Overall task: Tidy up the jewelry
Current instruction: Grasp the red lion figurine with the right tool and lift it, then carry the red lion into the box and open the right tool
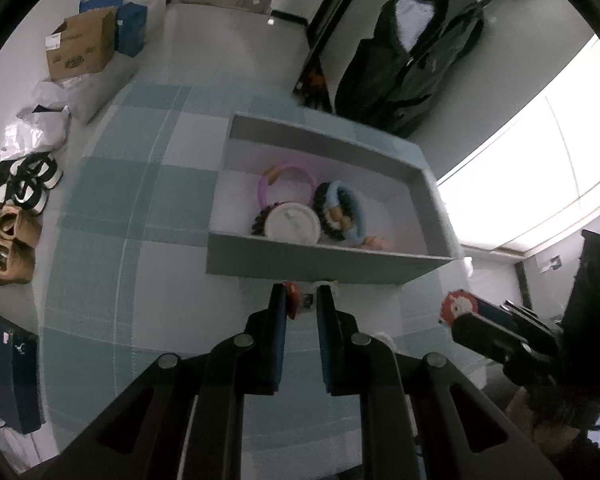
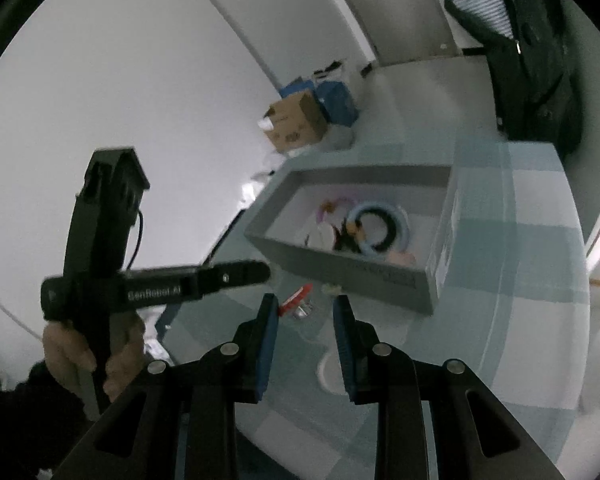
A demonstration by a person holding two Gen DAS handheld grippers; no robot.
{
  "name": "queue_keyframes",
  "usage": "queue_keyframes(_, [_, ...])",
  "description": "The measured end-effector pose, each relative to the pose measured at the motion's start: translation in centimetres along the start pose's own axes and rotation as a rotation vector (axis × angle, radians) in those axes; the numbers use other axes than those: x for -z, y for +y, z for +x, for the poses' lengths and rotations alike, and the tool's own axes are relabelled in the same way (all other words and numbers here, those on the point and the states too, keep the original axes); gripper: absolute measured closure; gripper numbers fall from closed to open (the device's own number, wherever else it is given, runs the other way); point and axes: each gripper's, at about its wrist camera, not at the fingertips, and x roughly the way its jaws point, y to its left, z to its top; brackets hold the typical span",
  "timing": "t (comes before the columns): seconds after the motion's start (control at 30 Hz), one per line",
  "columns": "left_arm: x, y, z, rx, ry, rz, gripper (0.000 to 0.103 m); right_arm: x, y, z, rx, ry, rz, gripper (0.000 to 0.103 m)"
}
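A grey open box (image 1: 320, 264) (image 2: 340, 264) stands on the checked cloth. It holds a pink hoop (image 1: 288, 172), a pale blue ring (image 1: 354, 208) (image 2: 404, 232), a white disc (image 1: 292, 224) and dark beads. My left gripper (image 1: 302, 304) (image 2: 262, 271) hovers just before the box's front wall. Its jaws are nearly together on a small red-and-metal piece (image 1: 296, 300). To its right, my right gripper (image 1: 454, 318) (image 2: 305, 306) carries a red lion-faced trinket (image 1: 458, 304) (image 2: 296, 300) at its tips. The trinket lies against the left pad, metal part behind.
A teal-and-white checked cloth (image 1: 140, 200) covers the surface. A small pale bit (image 2: 332, 289) lies by the box front. A black jacket (image 1: 420, 60) hangs behind. A cardboard box (image 1: 82, 46) and shoes (image 1: 8, 244) sit on the floor at left. A hand (image 2: 80, 356) holds the left gripper.
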Motion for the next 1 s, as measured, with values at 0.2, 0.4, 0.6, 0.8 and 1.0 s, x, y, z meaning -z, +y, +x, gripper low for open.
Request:
queue_keyframes(0.2, [-0.6, -0.7, -1.7, 0.064, -0.063, 0.006, 0.093, -2.1, 0.5, -0.2, -0.014, -0.052, 0.006, 0.076])
queue_keyframes(0.4, [-2.0, -0.9, -2.4, 0.088, -0.124, -0.002, 0.093, -4.0, 0.1, -0.5, -0.017, -0.101, 0.039, 0.076])
queue_keyframes(0.6, [-3.6, -0.6, -2.0, 0.086, -0.150, -0.020, 0.093, -5.5, -1.3, -0.1, -0.008, -0.115, 0.104, 0.076])
queue_keyframes(0.8, [-4.9, -0.6, -0.9, 0.046, -0.130, -0.009, 0.093, -6.8, -2.7, 0.9, 0.000, -0.118, 0.153, 0.076])
queue_keyframes(1.0, [-5.9, -0.6, 0.6, 0.007, -0.113, 0.004, 0.093, -7.4, -3.6, 1.9, 0.017, -0.110, 0.178, 0.076])
